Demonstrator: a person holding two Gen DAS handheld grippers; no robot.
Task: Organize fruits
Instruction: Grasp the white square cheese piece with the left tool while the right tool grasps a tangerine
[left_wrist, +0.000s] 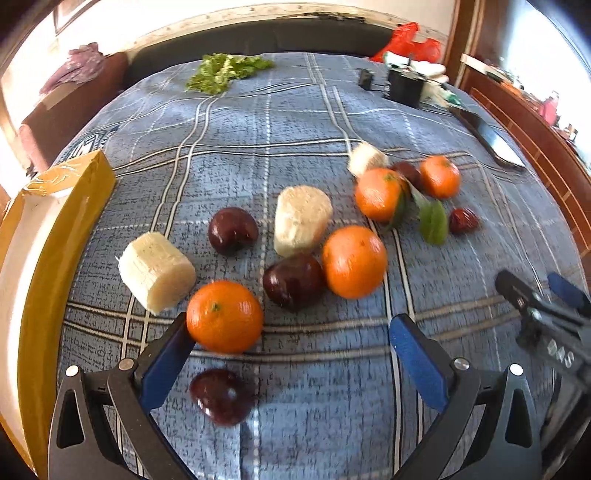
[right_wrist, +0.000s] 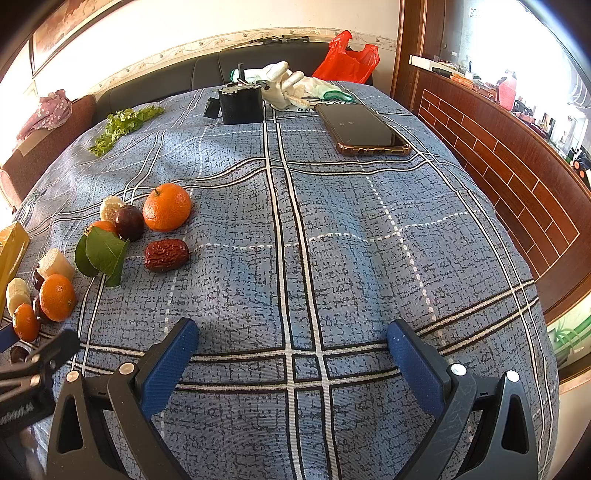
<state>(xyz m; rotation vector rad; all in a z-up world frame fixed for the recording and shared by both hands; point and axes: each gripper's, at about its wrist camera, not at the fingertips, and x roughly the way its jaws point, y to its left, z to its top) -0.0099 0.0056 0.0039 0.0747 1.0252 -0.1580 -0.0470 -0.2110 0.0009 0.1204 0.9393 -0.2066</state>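
**Cut off, blurred, half-hidden**

Yellow box (left_wrist: 55, 229) runs out of left wrist view's left edge – only a corner (right_wrist: 11, 251) in right wrist view. Dark fruit (left_wrist: 221, 397) btwn left gripper (left_wrist: 291, 343) fingers is motion-blurred. Leaves (right_wrist: 99, 254) hide most of one orange (right_wrist: 101, 226). Right gripper (left_wrist: 535, 291) cut off at frame edge – jaw gap unclear there.

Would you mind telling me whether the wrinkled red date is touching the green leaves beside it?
Apart. The right wrist view shows a strip of blue cloth between the red date and the green leaves.
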